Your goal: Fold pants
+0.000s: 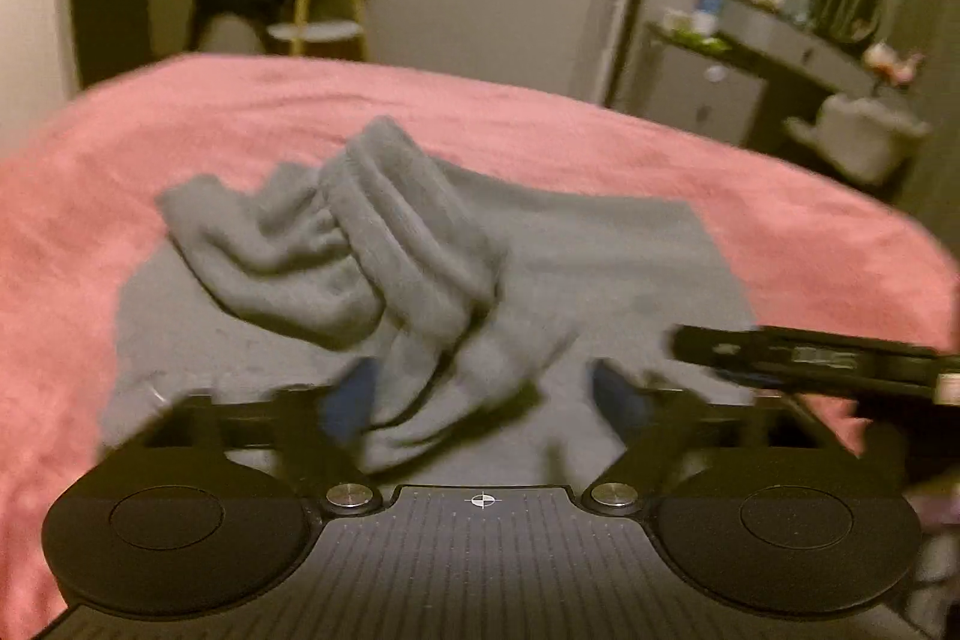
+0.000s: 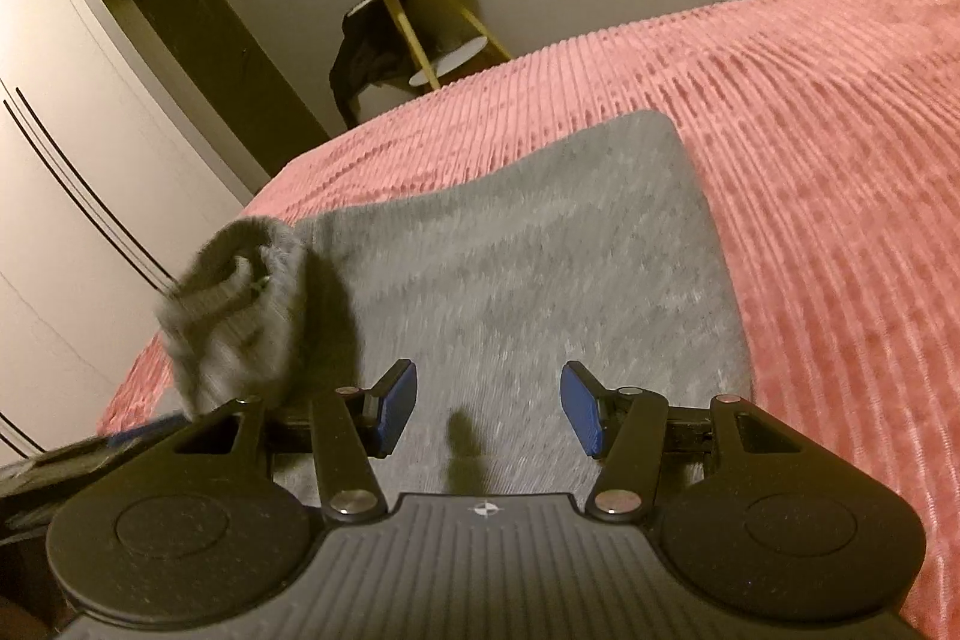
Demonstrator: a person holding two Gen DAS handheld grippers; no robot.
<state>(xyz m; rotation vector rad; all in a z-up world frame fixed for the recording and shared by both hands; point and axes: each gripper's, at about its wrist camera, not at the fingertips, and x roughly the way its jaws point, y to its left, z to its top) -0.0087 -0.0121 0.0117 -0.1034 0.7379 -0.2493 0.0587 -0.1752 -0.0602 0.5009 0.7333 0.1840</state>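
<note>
Grey pants (image 1: 600, 256) lie folded on the pink bed cover (image 1: 180, 124). A bunched, ribbed end of the pants (image 1: 384, 244) is heaped on top of the flat part and drapes down between the fingers of my left gripper (image 1: 489, 400), whose jaws stand wide apart; the view is blurred. My right gripper (image 2: 489, 409) is open and empty just above the flat grey cloth (image 2: 540, 244). The bunched end (image 2: 234, 304) stands to its left. The right gripper (image 1: 810, 358) also shows at the right edge of the left wrist view.
The pink ribbed bed cover (image 2: 810, 148) stretches out to the right and beyond the pants. A small wooden side table (image 2: 414, 16) stands past the bed's far edge. A white wardrobe (image 2: 72, 160) is at the left. A dresser with a mirror (image 1: 828, 16) is at the right.
</note>
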